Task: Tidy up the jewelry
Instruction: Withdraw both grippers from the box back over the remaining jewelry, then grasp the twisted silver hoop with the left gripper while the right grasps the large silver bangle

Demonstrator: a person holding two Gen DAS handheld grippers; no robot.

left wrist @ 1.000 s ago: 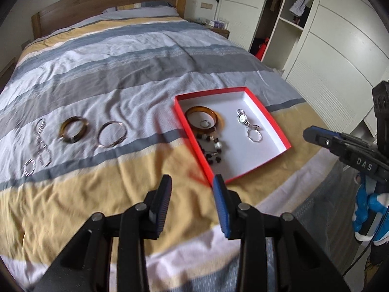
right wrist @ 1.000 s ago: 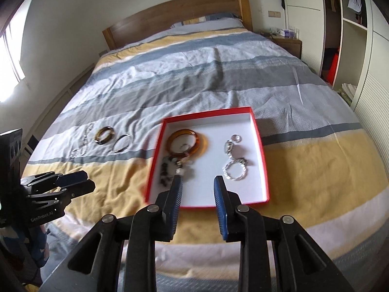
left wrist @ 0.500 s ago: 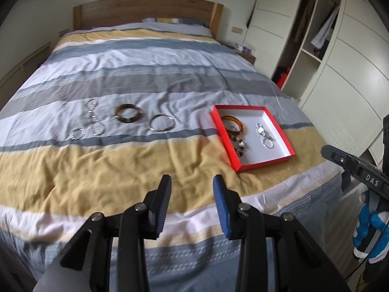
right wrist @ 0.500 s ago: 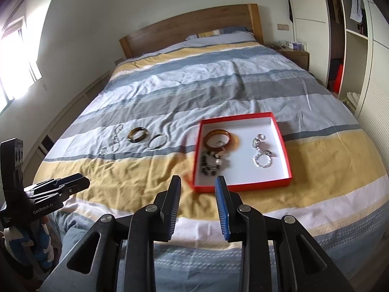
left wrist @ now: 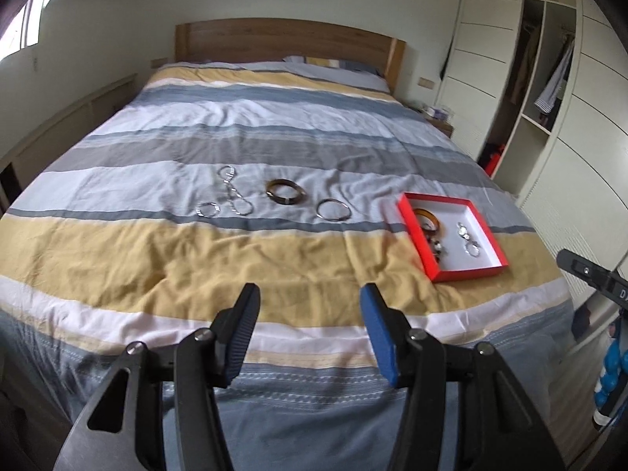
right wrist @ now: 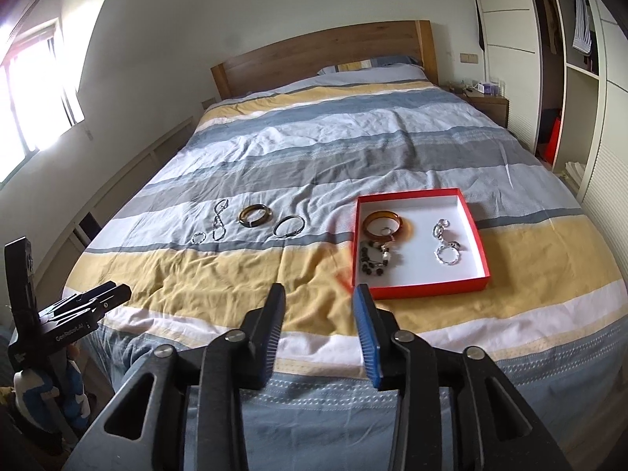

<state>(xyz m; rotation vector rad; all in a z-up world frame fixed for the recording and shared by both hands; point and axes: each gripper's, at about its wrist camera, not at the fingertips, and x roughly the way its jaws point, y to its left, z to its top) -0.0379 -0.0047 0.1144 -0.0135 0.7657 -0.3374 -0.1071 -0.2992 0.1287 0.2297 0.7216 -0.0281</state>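
Both my left tongs (left wrist: pixel 310 327) and right tongs (right wrist: pixel 318 324) gape empty. The silver bangle (right wrist: pixel 289 226) lies mid-bed left of the red box (right wrist: pixel 481 242); thin, stiff, slippery, so I'd pinch its rim.

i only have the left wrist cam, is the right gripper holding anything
observer: no, the right gripper is open and empty, above the near edge of the bed.
operator: the box wall hides something dark on my feed, what is it
observer: a dark beaded bracelet, inside the red box, just on the near side of the amber bangle.
operator: where's my left gripper relative to the bed
observer: the left gripper sits off the bed's near left corner, not over the jewelry.
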